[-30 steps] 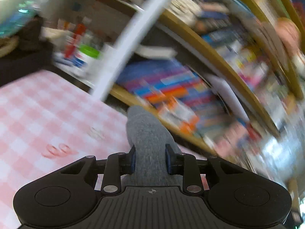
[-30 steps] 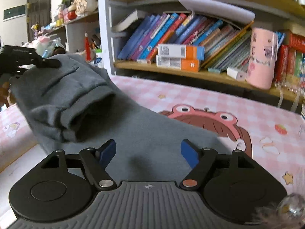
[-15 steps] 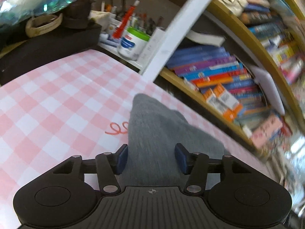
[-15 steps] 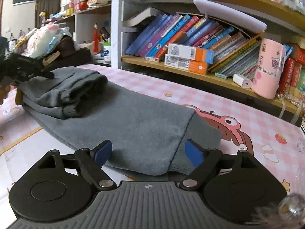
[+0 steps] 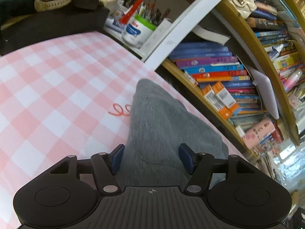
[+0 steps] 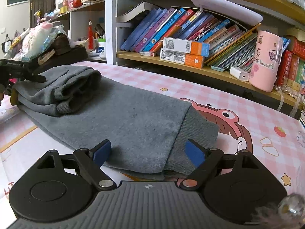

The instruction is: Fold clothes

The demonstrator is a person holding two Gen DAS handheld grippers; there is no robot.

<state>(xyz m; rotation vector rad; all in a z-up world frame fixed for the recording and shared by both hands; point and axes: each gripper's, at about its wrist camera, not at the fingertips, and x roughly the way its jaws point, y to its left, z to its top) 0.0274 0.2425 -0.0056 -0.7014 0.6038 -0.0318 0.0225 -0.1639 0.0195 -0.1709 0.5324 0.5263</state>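
On the pink checked bench [image 6: 219,95], grey trousers [image 6: 133,118] lie doubled lengthwise, cuffs turned back over one end. Each hand-held gripper, left [image 5: 151,157] and right [image 6: 148,151], gapes wide around cloth, pinching nothing. Further halving likely remains.

Left gripper [image 5: 151,157]: jaws spread wide, blue pads apart on either side of the grey cloth, not pinching it; tilted downward.
Left gripper, from the right wrist view [image 6: 22,72]: at far left, dark fingertip reaching over the folded end of the cloth.
Right gripper [image 6: 148,150]: jaws parted wide, held low and level, pads straddling the near cuffed end.
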